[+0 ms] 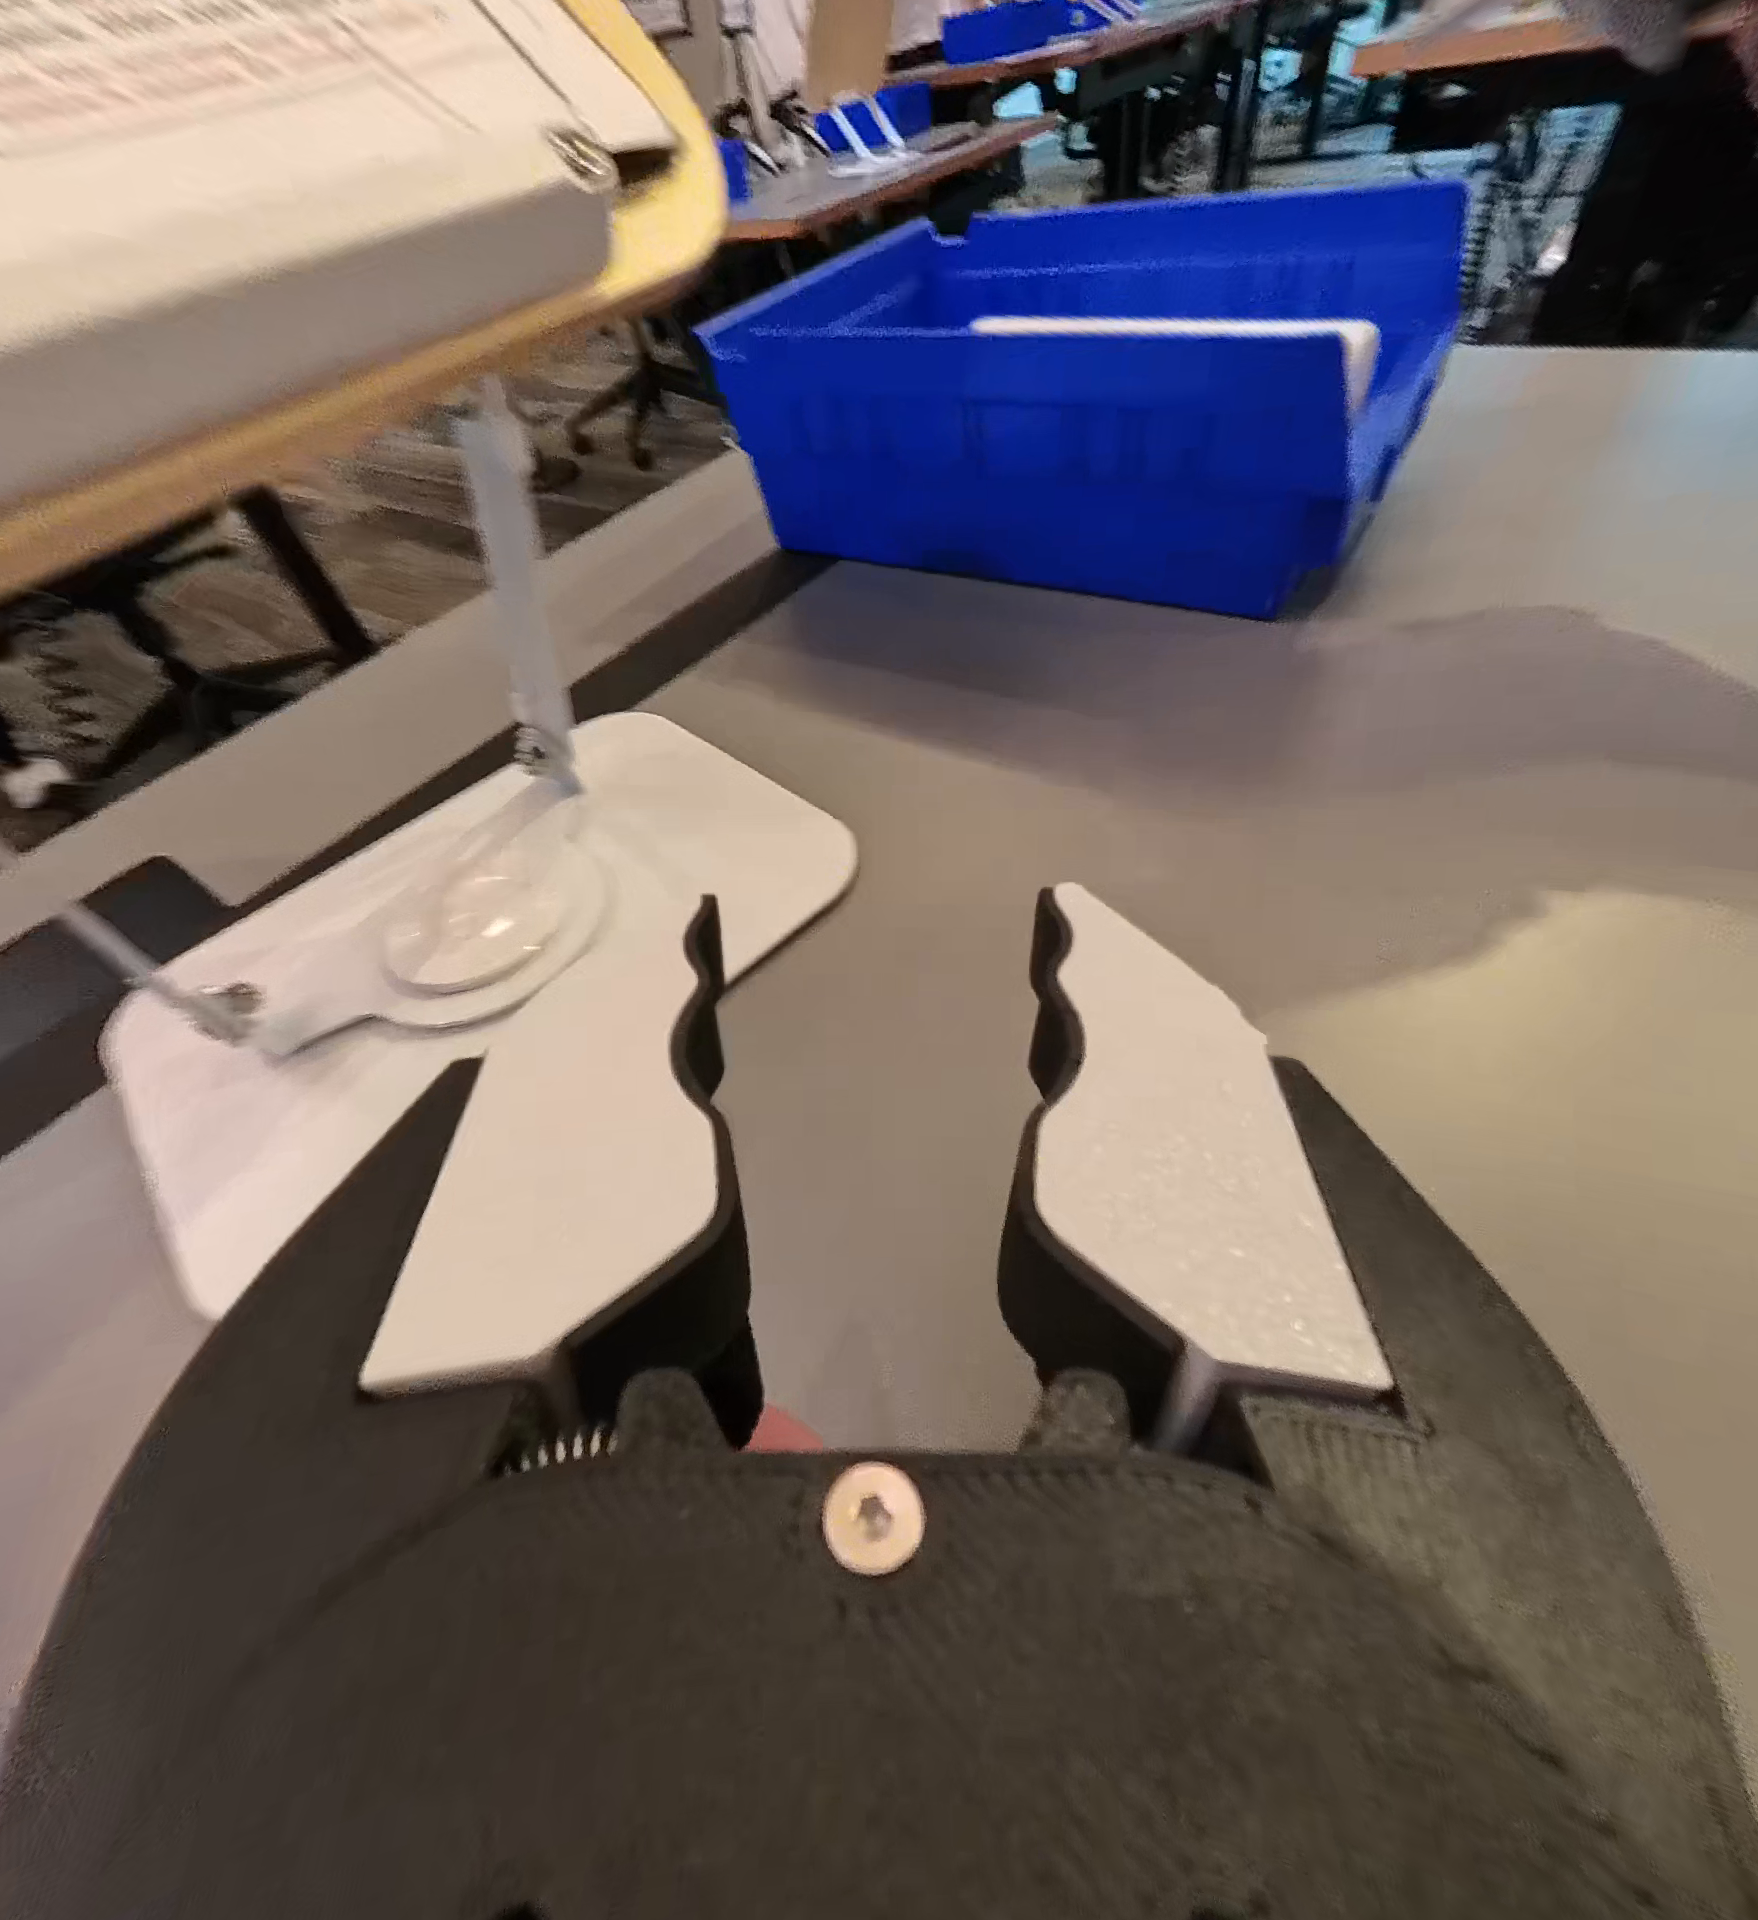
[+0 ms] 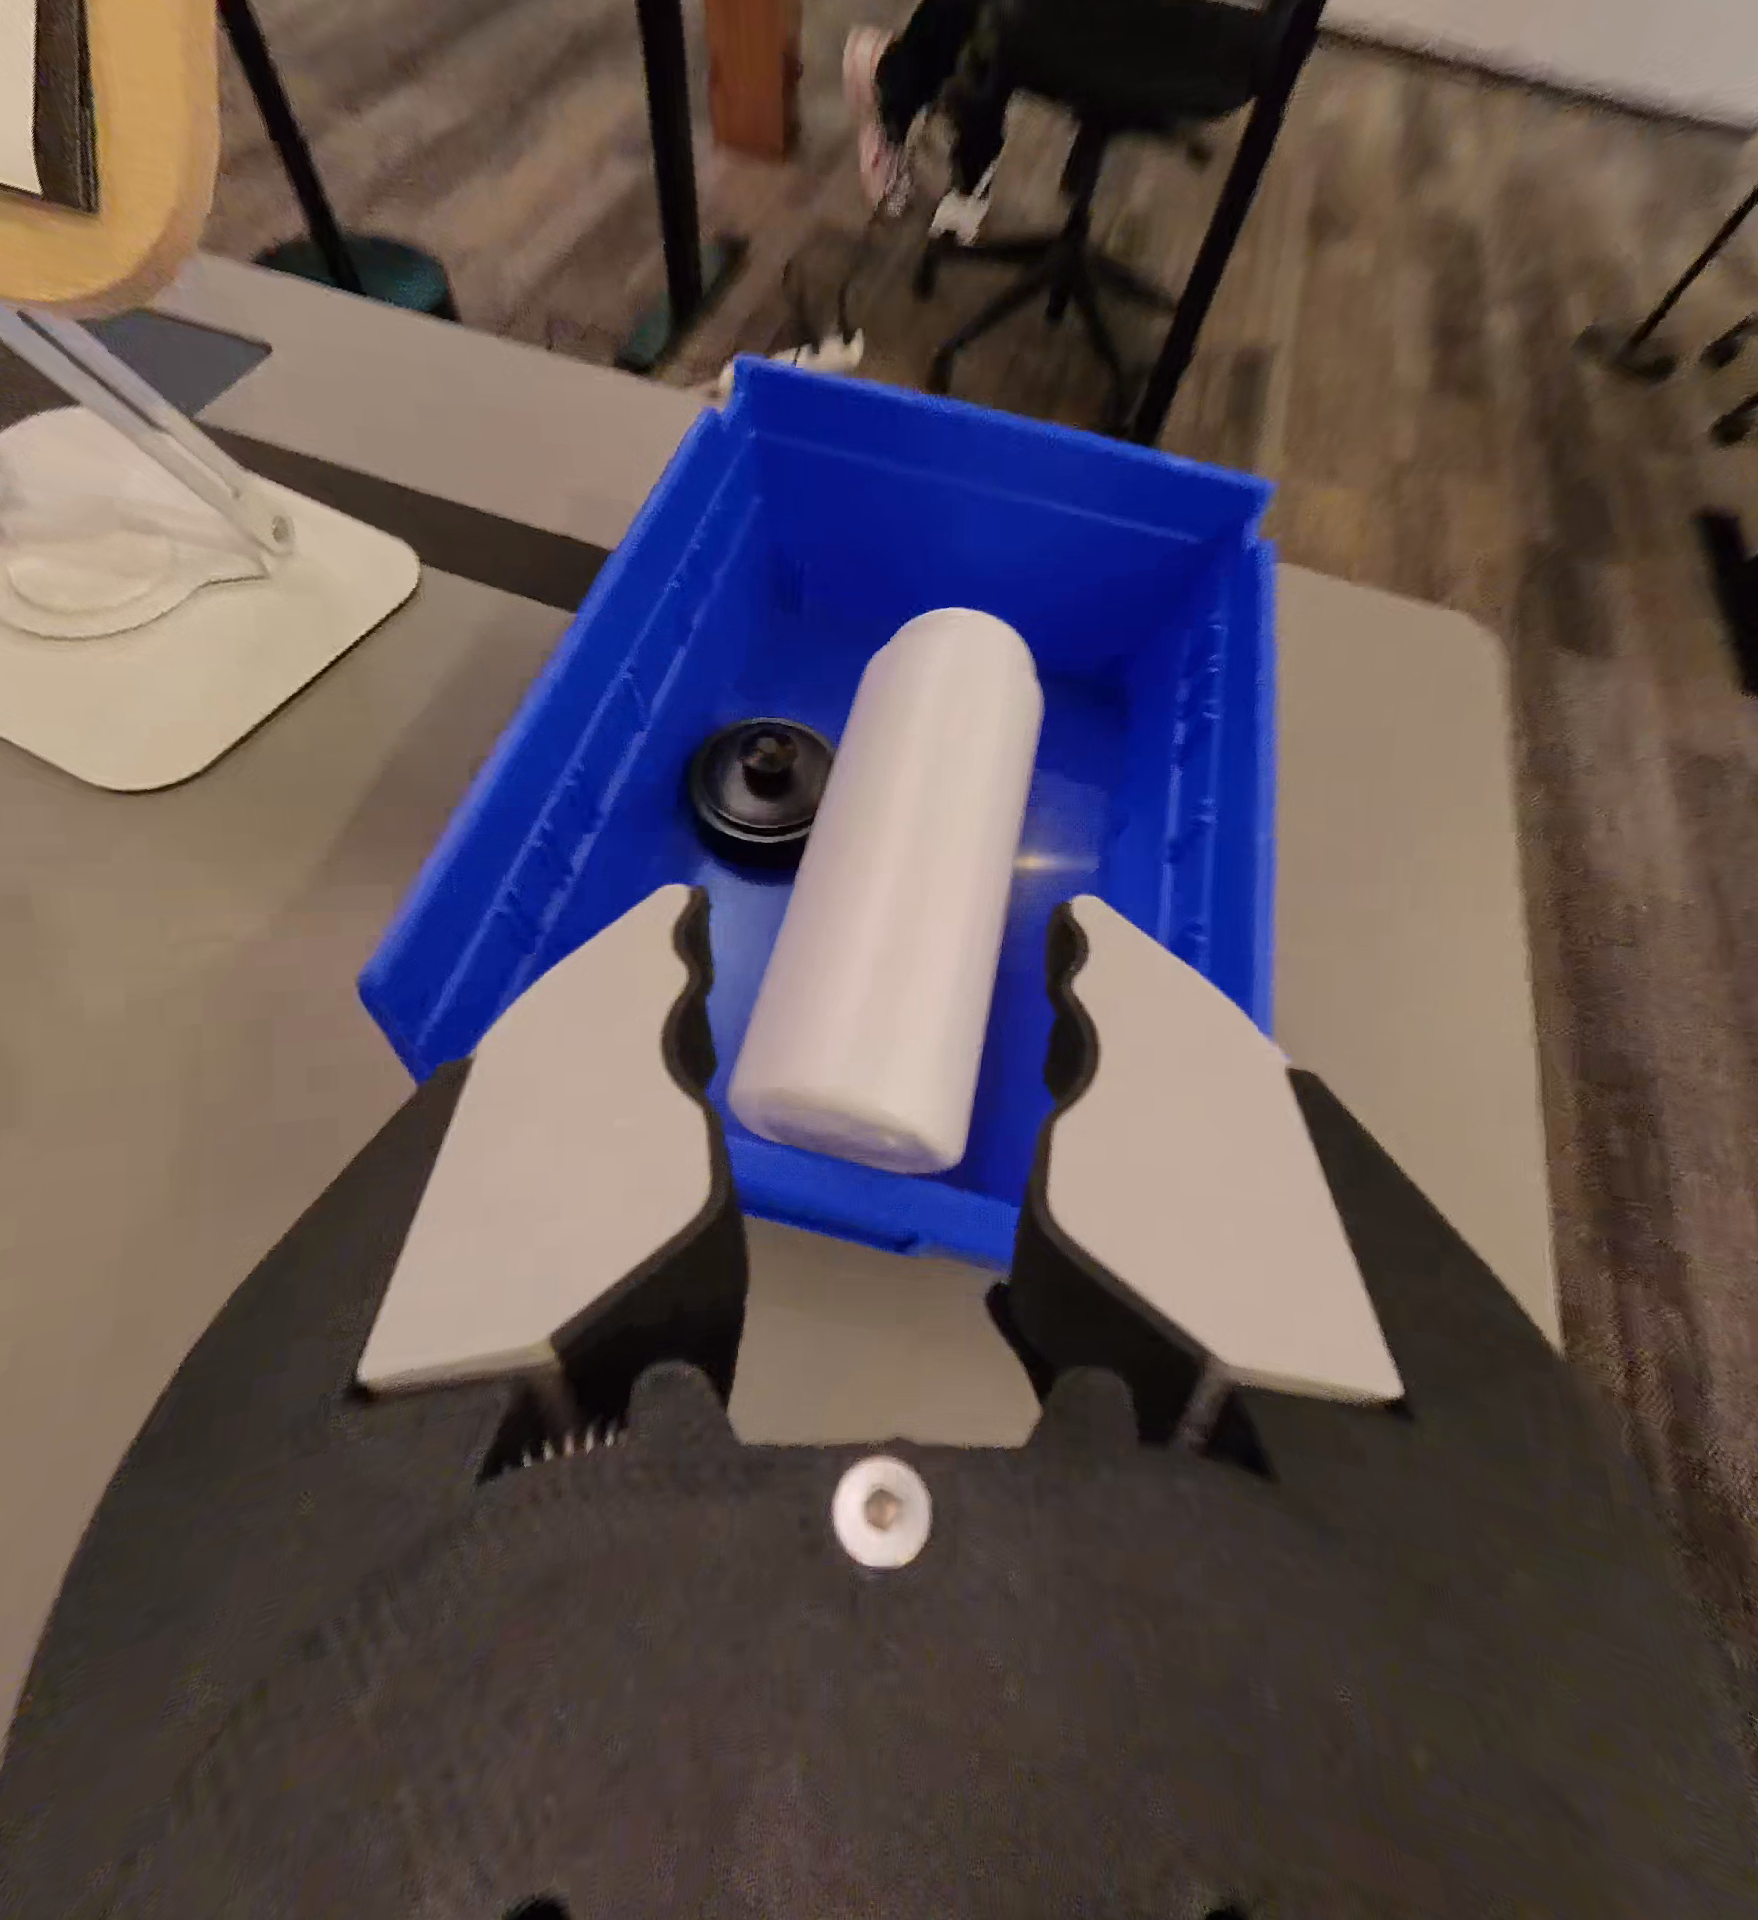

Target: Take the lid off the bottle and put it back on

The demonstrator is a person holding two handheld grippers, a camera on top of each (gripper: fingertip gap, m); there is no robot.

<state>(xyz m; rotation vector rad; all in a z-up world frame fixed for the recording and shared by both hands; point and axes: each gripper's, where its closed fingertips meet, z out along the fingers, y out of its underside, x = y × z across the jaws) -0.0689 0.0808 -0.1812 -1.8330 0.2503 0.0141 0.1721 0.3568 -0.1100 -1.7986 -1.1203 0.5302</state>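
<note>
The left tongs (image 1: 880, 914) hang released over bare bench (image 1: 1477, 1195), the blue bin (image 1: 1062, 468) well ahead. The right tongs (image 2: 880, 914), also released, hover above the bin (image 2: 563, 790), where the white bottle (image 2: 896, 894) lies on its side between their tips, black lid (image 2: 755, 784) beside it.

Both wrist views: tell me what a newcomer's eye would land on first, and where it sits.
The bright blue plastic bin on the grey table stands out first, straight ahead of the right gripper. Inside it a pale cylindrical bottle lies on its side, with a round black lid loose beside it. Both the right gripper and the left gripper have their fingers apart, holding nothing.
</note>
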